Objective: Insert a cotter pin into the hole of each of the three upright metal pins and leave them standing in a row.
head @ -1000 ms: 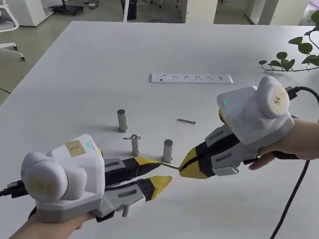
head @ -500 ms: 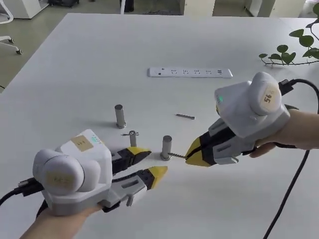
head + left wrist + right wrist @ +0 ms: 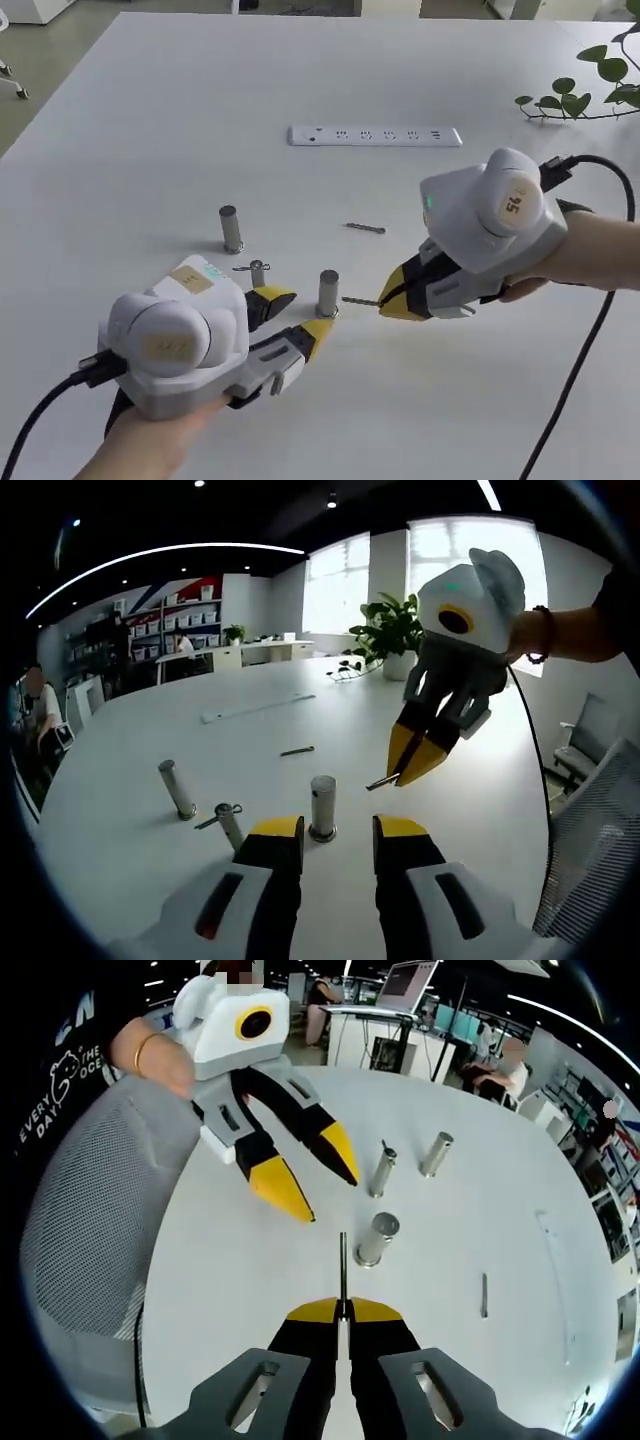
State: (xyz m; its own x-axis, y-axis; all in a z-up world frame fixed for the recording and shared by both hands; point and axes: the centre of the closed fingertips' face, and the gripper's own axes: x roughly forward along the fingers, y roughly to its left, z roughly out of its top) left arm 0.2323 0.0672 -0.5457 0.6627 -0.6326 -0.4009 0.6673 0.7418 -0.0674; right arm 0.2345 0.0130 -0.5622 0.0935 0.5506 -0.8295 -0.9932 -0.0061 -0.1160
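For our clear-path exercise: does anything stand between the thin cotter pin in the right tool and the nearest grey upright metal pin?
Nothing visible does. The thin cotter pin points at the grey upright metal pin across bare white table; the open left tool sits beyond it.

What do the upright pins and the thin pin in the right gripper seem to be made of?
Upright pins: likely steel, dull grey, brushed sheen with soft highlights. Cotter pin in the right gripper: thin metal wire, darker grey, probably steel too.
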